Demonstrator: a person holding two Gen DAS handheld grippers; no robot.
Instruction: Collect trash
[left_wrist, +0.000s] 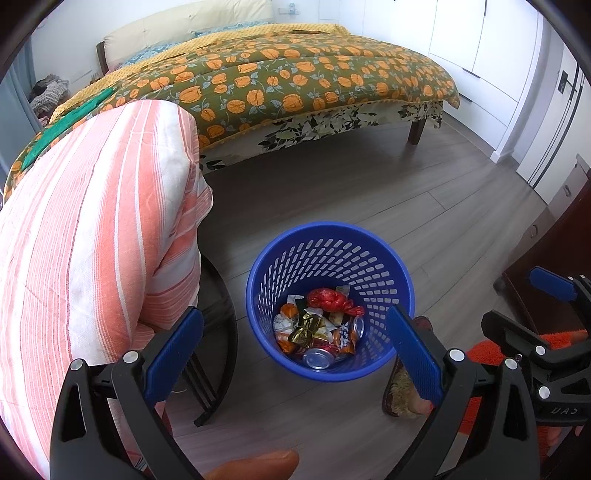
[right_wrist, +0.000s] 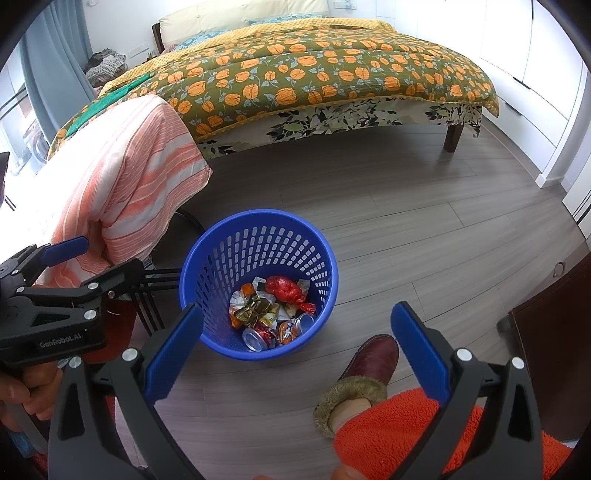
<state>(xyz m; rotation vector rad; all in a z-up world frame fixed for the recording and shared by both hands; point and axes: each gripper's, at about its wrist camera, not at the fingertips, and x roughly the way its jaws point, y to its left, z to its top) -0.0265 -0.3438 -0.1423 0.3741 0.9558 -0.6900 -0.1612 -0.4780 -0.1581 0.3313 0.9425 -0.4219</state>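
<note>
One blue perforated basket (left_wrist: 330, 295) stands on the wood floor just ahead of two empty tongs, the left gripper (left_wrist: 295, 354) and right gripper (right_wrist: 299, 347), both spread wide. Inside lie two drink cans (right_wrist: 255, 338), a red knotted bag (right_wrist: 284, 288) and crumpled wrappers (right_wrist: 255, 308), too jumbled to count.

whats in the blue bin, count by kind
In the blue bin:
cans: 2, one at, one at
red bag, knotted: 1
crumpled snack wrappers: several, overlapping, exact count unclear
Total: 3 clearly countable items, plus the wrappers
</note>
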